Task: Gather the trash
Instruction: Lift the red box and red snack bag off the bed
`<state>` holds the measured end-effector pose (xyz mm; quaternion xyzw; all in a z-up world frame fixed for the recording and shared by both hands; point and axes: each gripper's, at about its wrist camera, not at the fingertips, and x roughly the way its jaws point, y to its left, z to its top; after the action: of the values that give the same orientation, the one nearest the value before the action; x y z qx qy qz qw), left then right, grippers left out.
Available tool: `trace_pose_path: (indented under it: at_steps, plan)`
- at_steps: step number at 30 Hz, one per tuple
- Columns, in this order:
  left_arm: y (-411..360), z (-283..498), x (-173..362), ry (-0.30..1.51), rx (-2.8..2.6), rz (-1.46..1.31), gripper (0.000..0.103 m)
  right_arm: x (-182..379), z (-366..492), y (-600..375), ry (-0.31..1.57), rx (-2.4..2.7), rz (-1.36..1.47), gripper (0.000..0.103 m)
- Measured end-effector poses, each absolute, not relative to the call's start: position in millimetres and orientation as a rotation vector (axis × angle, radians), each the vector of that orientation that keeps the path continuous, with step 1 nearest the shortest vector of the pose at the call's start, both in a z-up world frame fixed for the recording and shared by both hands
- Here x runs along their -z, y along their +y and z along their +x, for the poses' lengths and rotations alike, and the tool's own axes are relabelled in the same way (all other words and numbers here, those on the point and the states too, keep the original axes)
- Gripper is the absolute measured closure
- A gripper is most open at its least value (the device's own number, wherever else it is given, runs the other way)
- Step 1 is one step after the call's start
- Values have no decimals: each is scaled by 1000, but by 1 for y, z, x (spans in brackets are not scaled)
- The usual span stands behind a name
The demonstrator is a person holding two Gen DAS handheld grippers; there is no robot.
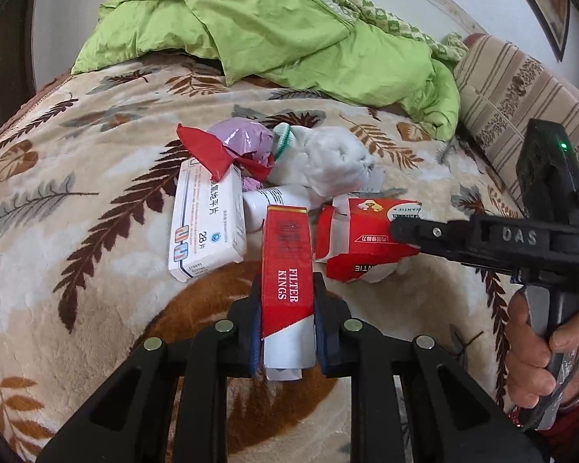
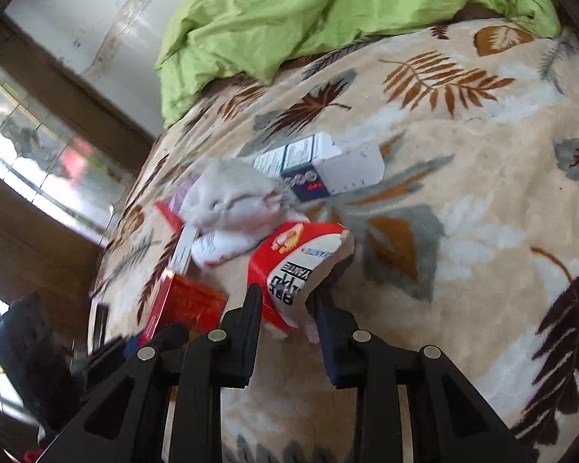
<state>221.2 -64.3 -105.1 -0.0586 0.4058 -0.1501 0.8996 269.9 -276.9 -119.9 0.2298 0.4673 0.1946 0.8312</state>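
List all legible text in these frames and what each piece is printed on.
"FILTER KINGS": red cigarette pack, held in the left gripper.
"28": white medicine box; its other print is too small.
"DAS": right gripper body.
Torn red carton: partial letters only, unreadable.

A heap of trash lies mid-bed on the leaf-patterned blanket (image 1: 96,200). A red cigarette pack (image 1: 287,266) marked FILTER KINGS stands on end beside a white medicine box (image 1: 208,227). A torn red carton (image 1: 361,239) lies tilted. Behind them sit a crumpled white sock (image 1: 328,160), a purple wrapper (image 1: 243,141) and red paper (image 1: 206,150).
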Motion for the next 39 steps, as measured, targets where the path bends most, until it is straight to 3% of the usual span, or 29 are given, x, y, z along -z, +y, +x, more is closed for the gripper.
trace_pose_path:
  at_steps: [3,5,10,25,39]
  plan:
    - [-64,222,105,832,303,-118,83,125,276,-277,978,-402,554,73]
    - [-64,221,104,826,303,-118,83,125,275,-273,973,-398,564,89]
    - [-66,209,94,788,309,-103,83,104,248,-268,898,-368,526,98]
    - [-80,130,63,698,280,-33,83,46,120,-247,673,-280,274,98]
    - [-106,90,54,668,255,45,83,42,74,-273,622,-300,327,98]
